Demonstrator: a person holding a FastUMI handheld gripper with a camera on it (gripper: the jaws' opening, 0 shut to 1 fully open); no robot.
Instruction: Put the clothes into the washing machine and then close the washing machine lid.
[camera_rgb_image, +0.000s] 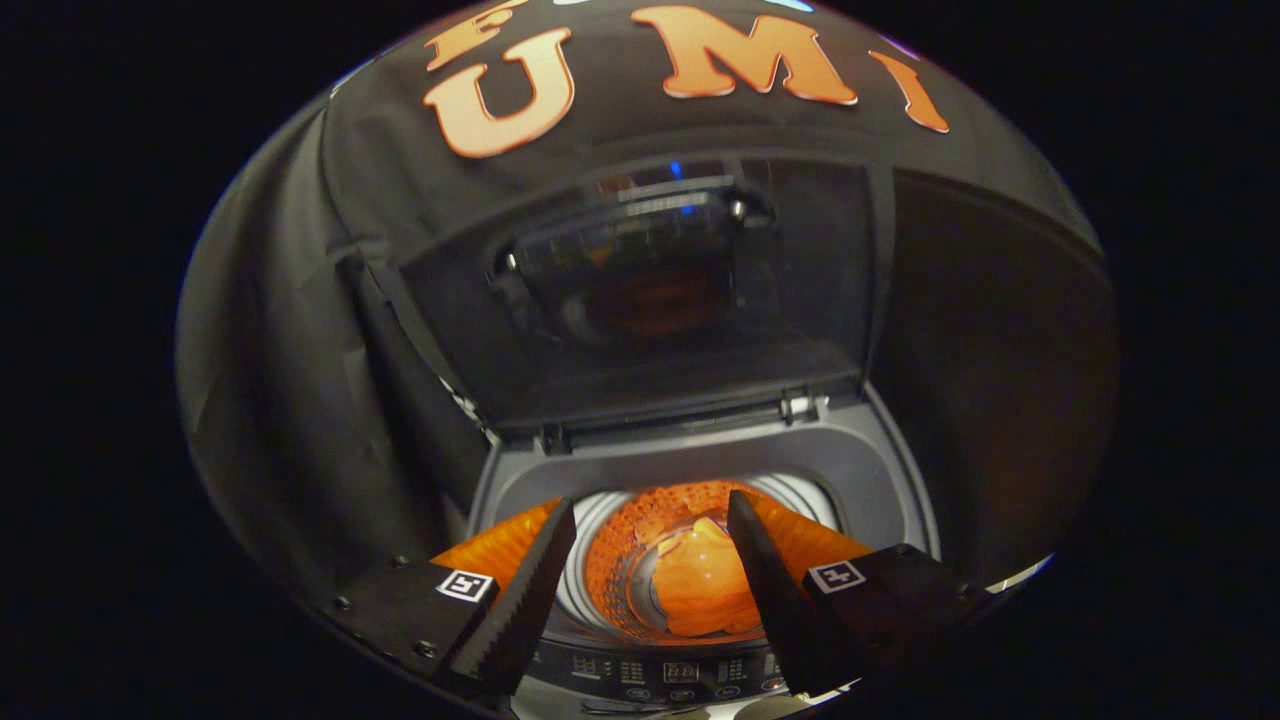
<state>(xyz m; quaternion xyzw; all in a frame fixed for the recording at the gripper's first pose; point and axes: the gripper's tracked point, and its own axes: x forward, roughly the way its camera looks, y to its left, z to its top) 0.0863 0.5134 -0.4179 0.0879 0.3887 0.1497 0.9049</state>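
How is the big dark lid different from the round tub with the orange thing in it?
The dark, glassy washing machine lid is flat and stands upright behind the opening; the round, ribbed metal drum is a deep bowl that faces up. The lid carries nothing; the drum holds a crumpled orange garment. The lid rises beyond the open, empty gripper; the drum lies below, between its fingers. Both belong to the same top-loading washer.

Black cloth (280, 330) hangs as the booth's wall behind and to both sides, creased on the left and folding at a corner. The light is dim and warm, leaving the right side nearly dark.
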